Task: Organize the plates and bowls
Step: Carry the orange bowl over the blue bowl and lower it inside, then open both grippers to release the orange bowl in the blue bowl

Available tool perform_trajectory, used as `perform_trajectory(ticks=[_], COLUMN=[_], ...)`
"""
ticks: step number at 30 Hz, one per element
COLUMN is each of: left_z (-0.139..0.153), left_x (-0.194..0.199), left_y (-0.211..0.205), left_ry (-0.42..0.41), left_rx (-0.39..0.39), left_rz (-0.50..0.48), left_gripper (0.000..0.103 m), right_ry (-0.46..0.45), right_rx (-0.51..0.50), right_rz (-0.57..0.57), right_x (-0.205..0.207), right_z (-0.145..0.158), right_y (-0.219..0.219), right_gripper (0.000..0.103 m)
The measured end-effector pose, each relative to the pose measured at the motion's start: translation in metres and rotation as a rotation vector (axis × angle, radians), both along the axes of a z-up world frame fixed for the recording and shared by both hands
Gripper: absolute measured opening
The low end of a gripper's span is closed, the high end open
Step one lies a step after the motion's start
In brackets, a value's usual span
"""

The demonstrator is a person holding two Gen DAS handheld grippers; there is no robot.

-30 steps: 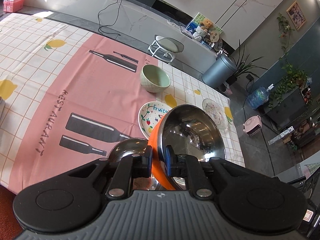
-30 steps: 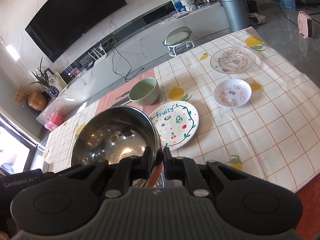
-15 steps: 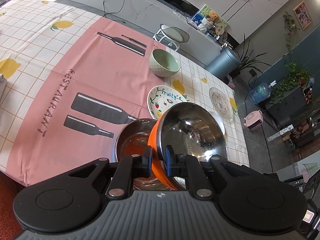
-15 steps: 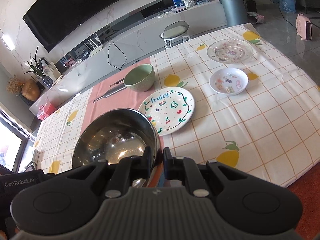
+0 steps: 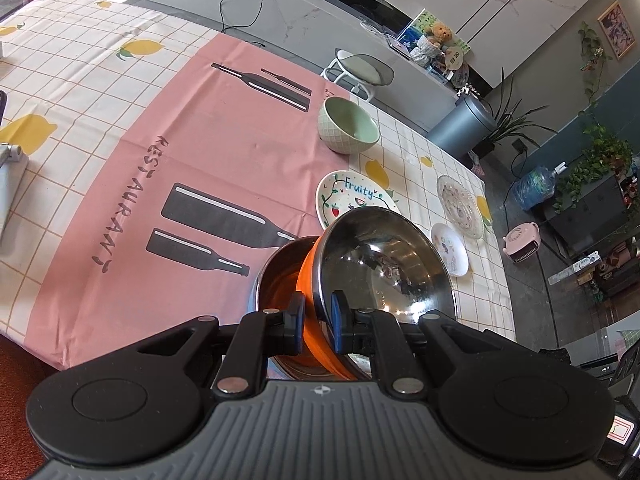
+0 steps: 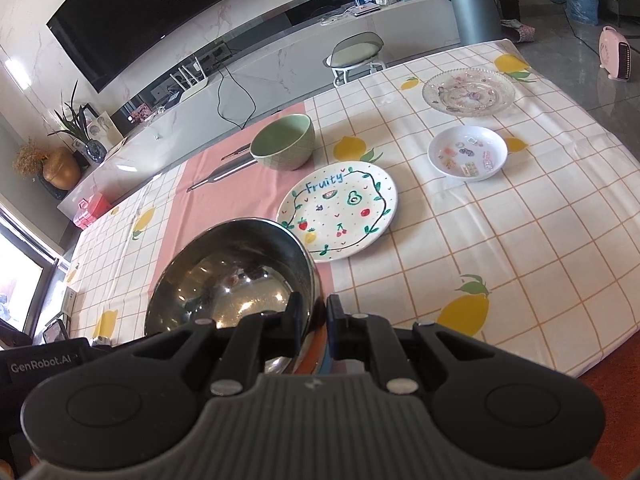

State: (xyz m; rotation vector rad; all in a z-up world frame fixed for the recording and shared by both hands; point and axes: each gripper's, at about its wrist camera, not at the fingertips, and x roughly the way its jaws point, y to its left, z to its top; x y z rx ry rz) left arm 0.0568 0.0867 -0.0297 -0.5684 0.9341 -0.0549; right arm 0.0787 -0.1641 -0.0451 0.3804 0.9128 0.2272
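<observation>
Left wrist: lower bowl point(image 5: 280, 272) mostly hidden

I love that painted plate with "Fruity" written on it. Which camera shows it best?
The right wrist view: the Fruity plate lies in the open there, whole lettering and fruit drawings visible, only its near-left edge hidden. In the left wrist view the steel bowl held up in front covers its lower half.

Shiny steel bowl with orange outer wall point(image 5: 384, 264). Pale green ceramic bowl with quilted outside point(image 6: 283, 143). White round plate painted with fruit and blue "Fruity" point(image 6: 340, 208). White checked tablecloth with yellow lemons point(image 6: 520, 240); pink panel with black bottles point(image 5: 168, 168).
</observation>
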Motion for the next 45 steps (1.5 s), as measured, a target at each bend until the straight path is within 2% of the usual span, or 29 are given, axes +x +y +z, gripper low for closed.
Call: perform_trajectory(ticks=[7, 21, 26, 33, 38, 41, 45], left_z=[-0.005, -0.006, -0.012, -0.008, -0.002, 0.005, 0.017], left_x=[0.0, -0.001, 0.001, -0.001, -0.001, -0.002, -0.001], left_y=[0.003, -0.004, -0.001, 0.0, 0.001, 0.001, 0.0], left_ry=[0.025, 0.017, 0.033, 0.013, -0.014, -0.036, -0.076], left_rx=[-0.003, 0.077, 0.062, 0.056, 0.05, 0.069, 0.077], left_rz=[0.007, -0.018, -0.014, -0.01, -0.008, -0.016, -0.038], left_gripper=[0.015, 0.017, 0.017, 0.019, 0.03, 0.038, 0.048], right_ry=[0.015, 0.039, 0.046, 0.044, 0.032, 0.014, -0.018], right_rx=[-0.009, -0.021, -0.028, -0.027, -0.009, -0.001, -0.007], right_rz=[0.019, 0.031, 0.032, 0.04, 0.04, 0.042, 0.048], right_x=[0.002, 0.007, 0.007, 0.007, 0.006, 0.006, 0.007], right_z=[-0.006, -0.016, -0.02, -0.021, -0.017, -0.011, -0.001], right_y=[0.008, 0.014, 0.015, 0.015, 0.013, 0.012, 0.01], right_gripper=[0.01, 0.01, 0.012, 0.015, 0.019, 0.029, 0.03])
